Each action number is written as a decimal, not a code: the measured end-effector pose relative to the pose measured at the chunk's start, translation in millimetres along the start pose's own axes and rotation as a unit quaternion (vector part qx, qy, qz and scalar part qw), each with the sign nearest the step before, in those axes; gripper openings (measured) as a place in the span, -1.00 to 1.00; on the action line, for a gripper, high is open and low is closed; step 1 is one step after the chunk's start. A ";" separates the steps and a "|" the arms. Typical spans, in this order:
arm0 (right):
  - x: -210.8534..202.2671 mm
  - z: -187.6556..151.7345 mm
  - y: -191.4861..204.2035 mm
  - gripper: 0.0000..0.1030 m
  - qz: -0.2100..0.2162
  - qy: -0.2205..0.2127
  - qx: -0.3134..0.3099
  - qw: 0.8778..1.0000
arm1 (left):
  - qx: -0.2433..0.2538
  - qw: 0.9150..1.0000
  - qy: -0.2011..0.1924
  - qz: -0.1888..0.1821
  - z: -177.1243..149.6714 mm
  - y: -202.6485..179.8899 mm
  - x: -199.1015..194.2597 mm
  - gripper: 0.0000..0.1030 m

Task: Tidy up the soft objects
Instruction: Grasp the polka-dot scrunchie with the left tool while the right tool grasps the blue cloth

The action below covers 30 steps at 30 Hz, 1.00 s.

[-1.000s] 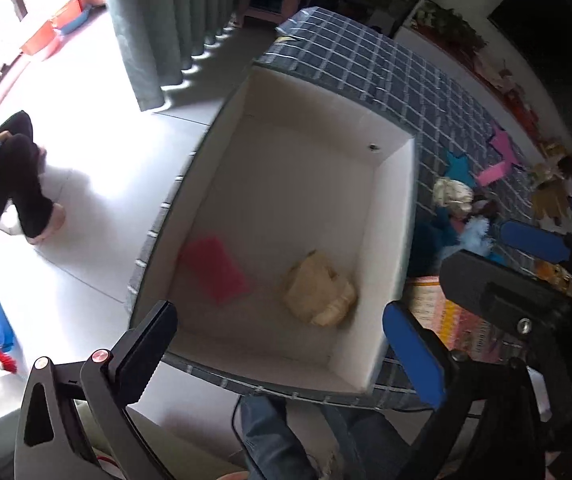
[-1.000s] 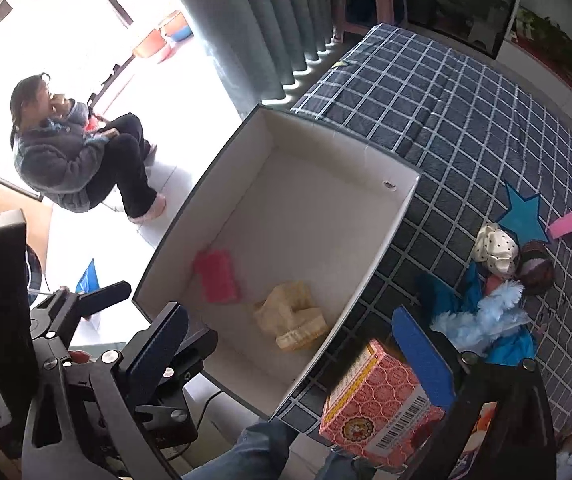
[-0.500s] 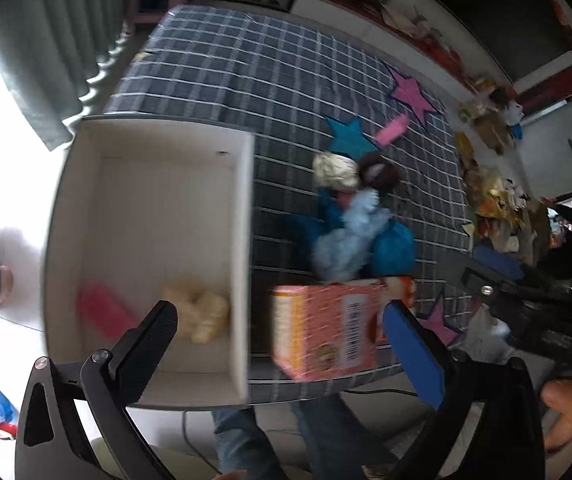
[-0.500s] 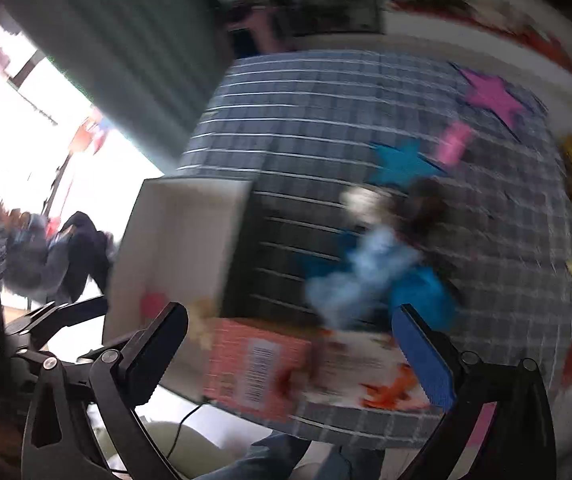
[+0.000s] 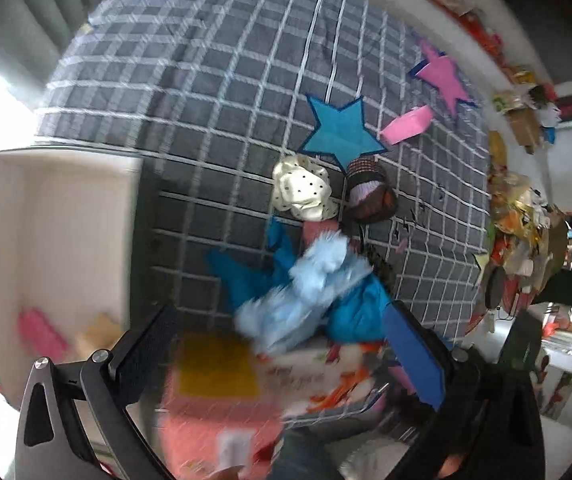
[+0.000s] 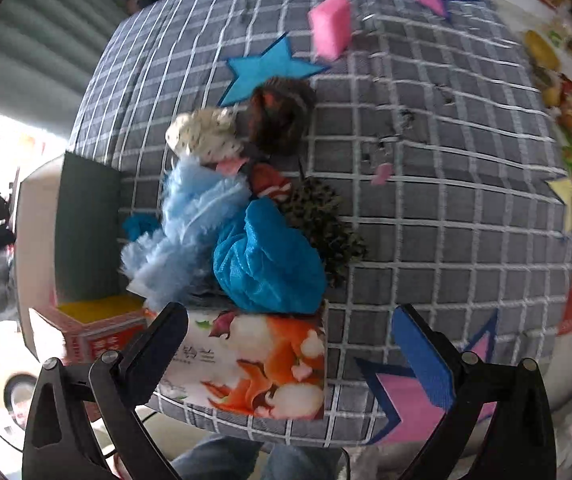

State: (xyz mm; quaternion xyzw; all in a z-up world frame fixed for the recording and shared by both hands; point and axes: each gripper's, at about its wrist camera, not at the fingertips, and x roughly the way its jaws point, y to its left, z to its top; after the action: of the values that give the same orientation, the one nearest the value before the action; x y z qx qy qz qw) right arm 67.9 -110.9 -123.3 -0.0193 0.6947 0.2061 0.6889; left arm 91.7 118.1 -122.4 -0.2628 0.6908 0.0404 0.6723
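Here, both my tongs, left [image 5: 282, 354] and right [image 6: 299, 344], gaped wide, gripping nothing; the soft pile [image 6: 222, 216] lay on the checked cloth [image 6: 425, 160] beside the white box [image 5: 46, 240]

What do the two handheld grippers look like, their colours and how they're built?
Both look alike. The left gripper and right gripper each have a black frame with triangular cut-outs and silver screw heads. One finger carries a dark textured pad, the other a bright blue pad. No markings are legible. Blue denim trousers show below.
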 end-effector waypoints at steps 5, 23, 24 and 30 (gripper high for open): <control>26.7 9.5 -0.5 1.00 0.019 0.011 -0.026 0.999 | -0.026 0.998 0.041 0.029 35.6 -10.9 56.3 0.99; 54.1 25.9 8.8 -0.12 0.040 0.028 -0.095 0.994 | -0.020 0.992 0.095 0.080 83.6 -18.7 137.5 -0.21; 52.5 25.5 7.1 -0.14 0.045 0.025 -0.090 0.995 | -0.017 0.993 0.093 0.069 82.6 -20.1 135.0 -0.34; 24.4 31.8 -27.1 -0.21 0.109 -0.003 -0.027 0.994 | 0.009 0.996 0.029 0.081 74.6 -26.2 93.5 -0.41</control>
State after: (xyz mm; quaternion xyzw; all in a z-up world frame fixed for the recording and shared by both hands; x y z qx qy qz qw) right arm 105.3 -119.4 -152.8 0.0386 0.6846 0.2993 0.6635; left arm 174.3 97.2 -210.3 -0.2008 0.7294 0.0810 0.6489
